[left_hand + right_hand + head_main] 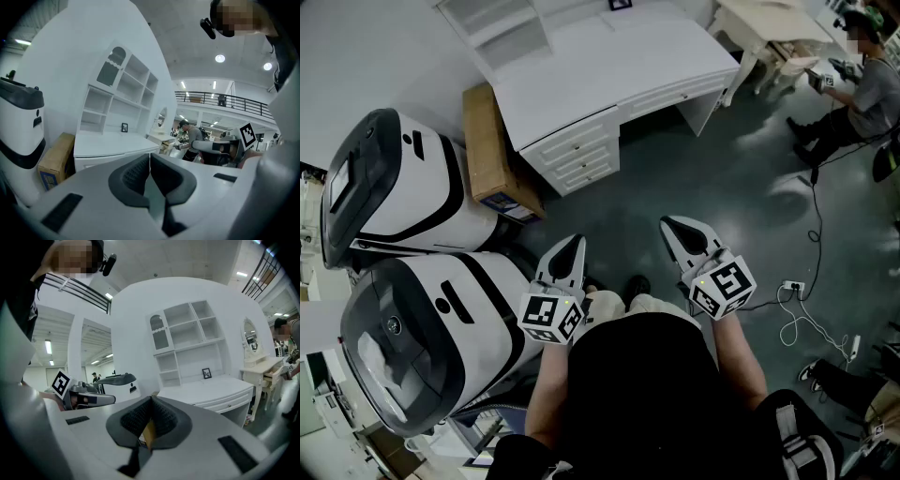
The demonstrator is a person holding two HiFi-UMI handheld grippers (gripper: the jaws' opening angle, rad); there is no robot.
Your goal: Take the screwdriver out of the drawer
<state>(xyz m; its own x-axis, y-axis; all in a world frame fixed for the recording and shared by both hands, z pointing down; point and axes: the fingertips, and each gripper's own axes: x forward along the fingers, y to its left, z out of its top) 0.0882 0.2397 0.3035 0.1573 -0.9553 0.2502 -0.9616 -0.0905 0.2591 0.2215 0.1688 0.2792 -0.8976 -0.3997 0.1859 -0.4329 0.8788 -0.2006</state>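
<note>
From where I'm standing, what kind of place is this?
Probably a large indoor workshop or test hall staged with furniture, not a home. A white desk with a shelf unit stands on a bare grey floor beside big white machines, and a railed mezzanine runs behind.

Two white hand-held grippers: the left hand-held gripper [573, 242] and the right hand-held gripper [673, 225]. Two rounded white-and-black machines [403, 183]. One brown cardboard box [487, 150]. One white desk surface [609, 66] with three stacked drawers [581, 159]. One cream dressing table [769, 23]. One seated person [862, 94].
</note>
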